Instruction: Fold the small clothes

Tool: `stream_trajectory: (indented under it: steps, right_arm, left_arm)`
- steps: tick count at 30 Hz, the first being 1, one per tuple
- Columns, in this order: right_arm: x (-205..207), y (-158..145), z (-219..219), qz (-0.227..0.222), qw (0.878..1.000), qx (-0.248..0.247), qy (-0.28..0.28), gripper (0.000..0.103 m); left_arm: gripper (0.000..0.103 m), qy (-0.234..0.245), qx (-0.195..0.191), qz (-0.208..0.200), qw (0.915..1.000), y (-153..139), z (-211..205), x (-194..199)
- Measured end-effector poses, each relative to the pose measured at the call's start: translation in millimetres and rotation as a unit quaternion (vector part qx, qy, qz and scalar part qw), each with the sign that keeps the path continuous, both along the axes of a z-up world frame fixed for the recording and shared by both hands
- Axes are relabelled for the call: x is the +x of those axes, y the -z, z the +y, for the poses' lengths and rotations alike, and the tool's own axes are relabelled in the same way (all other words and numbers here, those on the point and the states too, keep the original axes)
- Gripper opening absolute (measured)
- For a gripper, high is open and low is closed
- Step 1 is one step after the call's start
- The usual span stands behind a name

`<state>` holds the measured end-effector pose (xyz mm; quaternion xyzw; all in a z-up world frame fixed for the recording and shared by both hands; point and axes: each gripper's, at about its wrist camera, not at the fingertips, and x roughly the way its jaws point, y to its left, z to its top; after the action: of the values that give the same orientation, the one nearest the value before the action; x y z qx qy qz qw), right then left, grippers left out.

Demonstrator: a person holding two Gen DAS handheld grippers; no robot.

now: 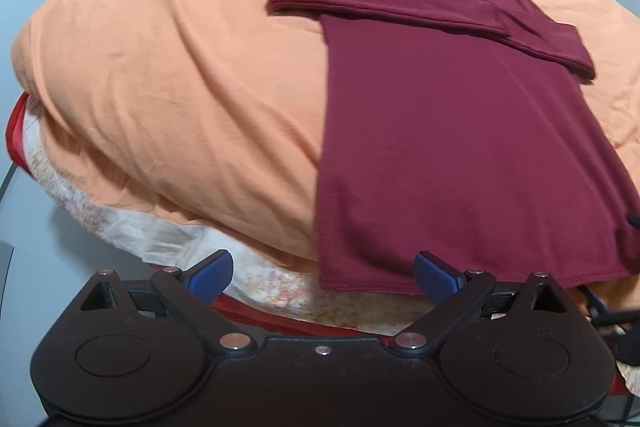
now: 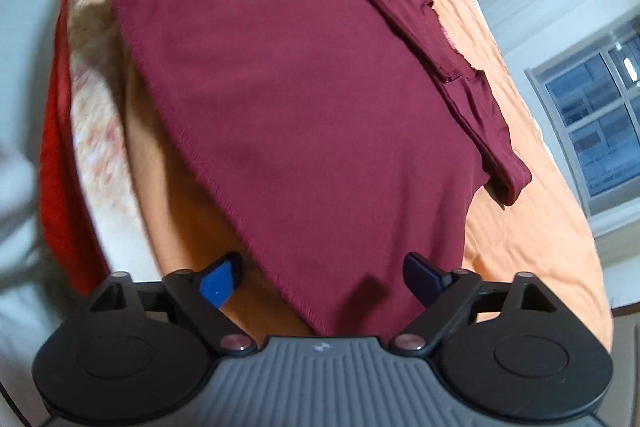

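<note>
Nearby, only an orange blanket (image 1: 160,75) surrounds the maroon shirt (image 1: 460,147).

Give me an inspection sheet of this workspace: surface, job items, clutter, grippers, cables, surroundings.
Surface: rumpled orange bed cover over a pale patterned quilt and red sheet edge.
Job's things: dark red long-sleeved knit top, laid flat, sleeves folded across the chest.
Clutter: nothing seen.
Grippers: left gripper open at the hem; right gripper open, the hem corner between its blue pads.
Cables: nothing clearly seen.
Surroundings: paned window, pale walls.
</note>
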<state>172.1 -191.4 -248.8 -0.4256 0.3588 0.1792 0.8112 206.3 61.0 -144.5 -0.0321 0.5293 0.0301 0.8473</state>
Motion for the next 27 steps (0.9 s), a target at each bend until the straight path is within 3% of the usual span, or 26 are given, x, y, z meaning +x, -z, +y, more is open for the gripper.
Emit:
stream_trajectory:
  steps: [2, 4, 6, 9, 13, 18, 20, 27]
  right_arm:
    - [2.4, -8.3, 2.2, 0.008, 1.0, 0.027, -0.004, 0.067]
    - [0.5, -16.7, 3.5, 0.015, 0.999, 0.046, -0.019, 0.031]
    - [0.1, -29.6, 3.9, 0.029, 0.997, 0.067, -0.025, 0.02]
    - [12.3, -57.6, 0.9, 0.063, 0.989, 0.132, 0.003, 0.015]
    - [43.2, -90.9, -7.8, 0.128, 0.968, 0.212, 0.049, 0.013]
    - [73.9, -117.8, -15.4, 0.175, 0.947, 0.257, 0.077, 0.011]
    - [83.4, -124.3, -17.5, 0.183, 0.943, 0.267, 0.083, 0.01]
    - [81.5, -139.1, -20.3, 0.152, 0.952, 0.254, 0.08, 0.007]
  left_arm:
    - [0.098, 0.014, -0.001, -0.009, 0.9999, -2.0, -5.5, -3.4]
    - [0.099, 0.033, -0.006, -0.023, 0.9992, -3.8, -10.9, -8.3]
    - [0.099, 0.055, -0.013, -0.037, 0.9977, -5.2, -17.6, -14.3]
    - [0.1, 0.107, -0.02, -0.061, 0.9922, -6.3, -31.6, -24.6]
    - [0.101, 0.175, 0.008, -0.101, 0.9795, -3.4, -59.7, -34.4]
    - [0.101, 0.254, 0.041, -0.134, 0.957, 11.9, -104.6, -31.0]
    - [0.097, 0.26, 0.056, -0.13, 0.9553, 21.9, -121.3, -22.7]
    - [0.051, 0.21, 0.129, -0.123, 0.9613, 42.3, -125.9, 4.0]
